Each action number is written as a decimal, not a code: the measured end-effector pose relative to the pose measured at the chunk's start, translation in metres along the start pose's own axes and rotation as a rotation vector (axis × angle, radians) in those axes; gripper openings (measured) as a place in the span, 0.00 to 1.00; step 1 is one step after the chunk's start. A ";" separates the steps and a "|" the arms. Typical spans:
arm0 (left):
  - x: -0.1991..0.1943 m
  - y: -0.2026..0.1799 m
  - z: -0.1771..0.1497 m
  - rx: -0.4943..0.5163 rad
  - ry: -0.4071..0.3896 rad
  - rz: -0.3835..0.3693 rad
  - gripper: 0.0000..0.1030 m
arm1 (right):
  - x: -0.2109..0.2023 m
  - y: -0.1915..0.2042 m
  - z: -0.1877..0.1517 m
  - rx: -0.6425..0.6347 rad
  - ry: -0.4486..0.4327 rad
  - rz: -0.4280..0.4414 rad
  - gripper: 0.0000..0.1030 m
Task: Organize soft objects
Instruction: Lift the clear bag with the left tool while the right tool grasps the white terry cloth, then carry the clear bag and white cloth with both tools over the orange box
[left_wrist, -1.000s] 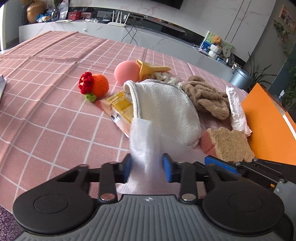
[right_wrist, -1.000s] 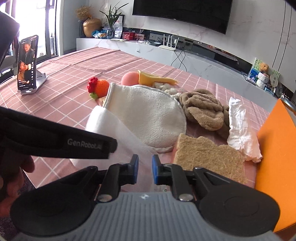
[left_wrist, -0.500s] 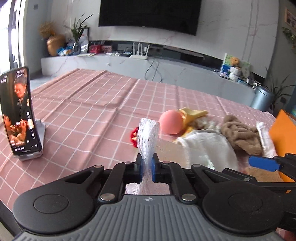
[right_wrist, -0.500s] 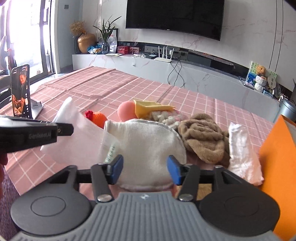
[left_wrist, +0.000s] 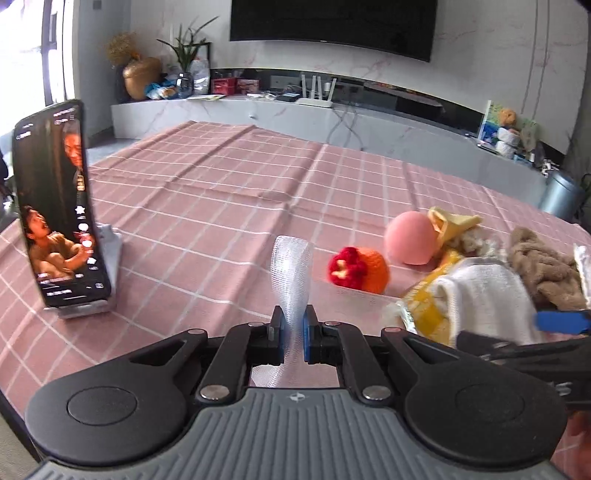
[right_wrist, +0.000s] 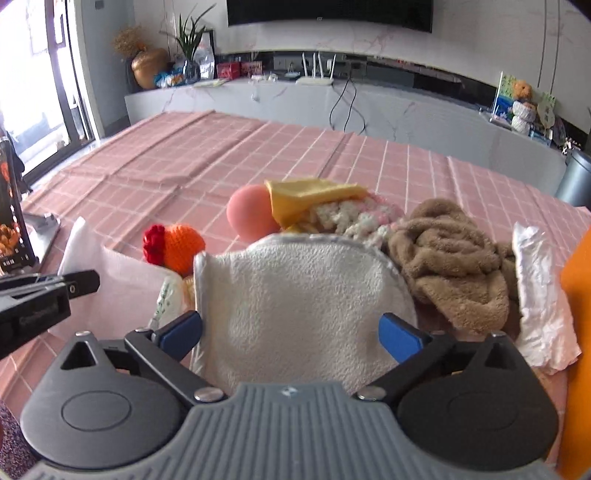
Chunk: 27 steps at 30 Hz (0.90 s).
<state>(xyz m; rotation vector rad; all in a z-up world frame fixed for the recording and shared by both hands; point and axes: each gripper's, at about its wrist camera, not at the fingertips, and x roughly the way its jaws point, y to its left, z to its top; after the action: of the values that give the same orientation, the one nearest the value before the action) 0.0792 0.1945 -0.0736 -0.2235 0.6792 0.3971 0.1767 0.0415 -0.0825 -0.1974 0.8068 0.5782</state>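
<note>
Clearly the sorting is under way, with one piece already picked out. The left tool (left_wrist: 293, 332) is pinched tight on a strip of sheer white mesh fabric (left_wrist: 291, 273), which stands up between its blue pads, lifted clear of the pink checked worktop (left_wrist: 221, 192). The right tool (right_wrist: 291, 332) is spread wide and grips nothing; its pads sit either side of the white terry cloth (right_wrist: 303, 295) at the front of the pile. Behind that lie a brown towel (right_wrist: 450, 254), a crocheted orange toy (right_wrist: 177, 247) and a pink ball (right_wrist: 247, 214). I judge the next move calls for closing the right tool on the terry cloth, or carrying the mesh off to wherever it belongs.
</note>
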 end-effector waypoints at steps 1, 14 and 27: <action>-0.001 -0.004 0.000 0.013 -0.007 -0.010 0.09 | 0.005 0.000 -0.001 0.002 0.018 0.000 0.97; -0.022 -0.025 0.002 0.055 -0.052 -0.054 0.09 | -0.016 -0.005 -0.006 0.031 0.008 0.128 0.14; -0.092 -0.054 0.020 0.108 -0.208 -0.139 0.09 | -0.130 -0.048 -0.007 0.077 -0.156 0.182 0.14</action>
<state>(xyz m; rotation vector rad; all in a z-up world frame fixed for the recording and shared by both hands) 0.0485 0.1259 0.0050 -0.1243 0.4758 0.2451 0.1278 -0.0544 0.0044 -0.0073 0.6980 0.7233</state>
